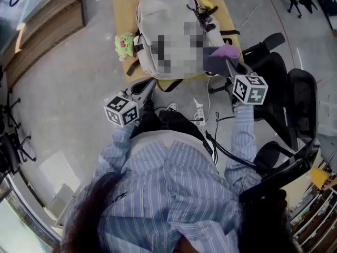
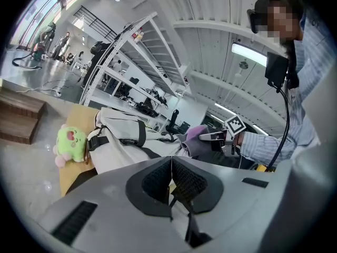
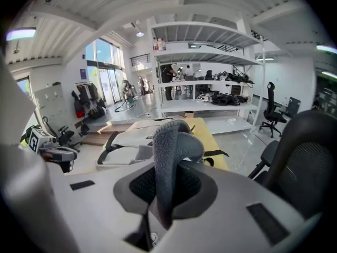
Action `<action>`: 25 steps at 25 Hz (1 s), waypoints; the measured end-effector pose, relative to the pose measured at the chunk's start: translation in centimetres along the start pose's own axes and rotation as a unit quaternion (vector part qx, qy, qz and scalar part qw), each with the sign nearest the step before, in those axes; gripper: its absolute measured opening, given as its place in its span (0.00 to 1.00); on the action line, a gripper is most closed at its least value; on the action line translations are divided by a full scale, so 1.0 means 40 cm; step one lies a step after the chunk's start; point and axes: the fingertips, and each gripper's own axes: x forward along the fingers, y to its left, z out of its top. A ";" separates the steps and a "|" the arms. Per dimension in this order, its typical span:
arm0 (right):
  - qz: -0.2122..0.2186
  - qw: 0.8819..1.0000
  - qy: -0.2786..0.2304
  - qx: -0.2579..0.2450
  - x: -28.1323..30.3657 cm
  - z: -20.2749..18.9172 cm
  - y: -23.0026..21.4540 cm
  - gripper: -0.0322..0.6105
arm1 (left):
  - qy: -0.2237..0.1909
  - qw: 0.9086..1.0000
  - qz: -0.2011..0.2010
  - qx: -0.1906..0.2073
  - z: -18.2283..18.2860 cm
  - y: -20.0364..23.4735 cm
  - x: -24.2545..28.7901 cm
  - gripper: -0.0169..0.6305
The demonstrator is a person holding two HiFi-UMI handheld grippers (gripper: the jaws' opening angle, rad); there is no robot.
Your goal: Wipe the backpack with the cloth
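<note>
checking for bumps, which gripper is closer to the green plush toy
Left. The left gripper is at the near edge of the backpack, on the side of the green plush toy. The right gripper, holding the cloth, is across the backpack.

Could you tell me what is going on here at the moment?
A person is working two handheld grippers over a pale grey backpack lying on a tan table. The right gripper is clamped on a purple-grey cloth, held at the backpack's right side. The left gripper is shut and empty, near the bag's near edge. A green plush toy sits at its left.
</note>
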 end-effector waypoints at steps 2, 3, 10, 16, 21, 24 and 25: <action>-0.015 1.000 -0.005 0.016 -0.017 -0.010 -0.044 0.11 | 0.003 1.000 -0.005 0.003 -0.004 -0.013 0.009 0.03; -0.022 0.999 -0.007 0.024 -0.027 -0.016 -0.065 0.11 | 0.005 1.000 -0.007 0.005 -0.005 -0.020 0.011 0.03; -0.046 0.997 -0.022 0.054 -0.068 -0.053 -0.164 0.11 | 0.012 1.000 0.020 0.007 -0.027 -0.038 -0.032 0.03; -0.058 0.995 -0.036 0.069 -0.082 -0.084 -0.208 0.11 | 0.022 0.997 0.075 -0.007 -0.077 -0.008 -0.119 0.03; -0.065 0.995 -0.029 0.063 -0.117 -0.122 -0.206 0.11 | 0.031 0.997 0.066 -0.006 -0.101 -0.033 -0.128 0.03; -0.069 0.994 -0.028 0.074 -0.144 -0.155 -0.181 0.11 | 0.038 0.998 0.042 0.001 -0.103 -0.046 -0.115 0.03; -0.072 0.994 -0.030 0.081 -0.153 -0.166 -0.170 0.11 | 0.039 0.999 0.032 0.004 -0.102 -0.047 -0.110 0.03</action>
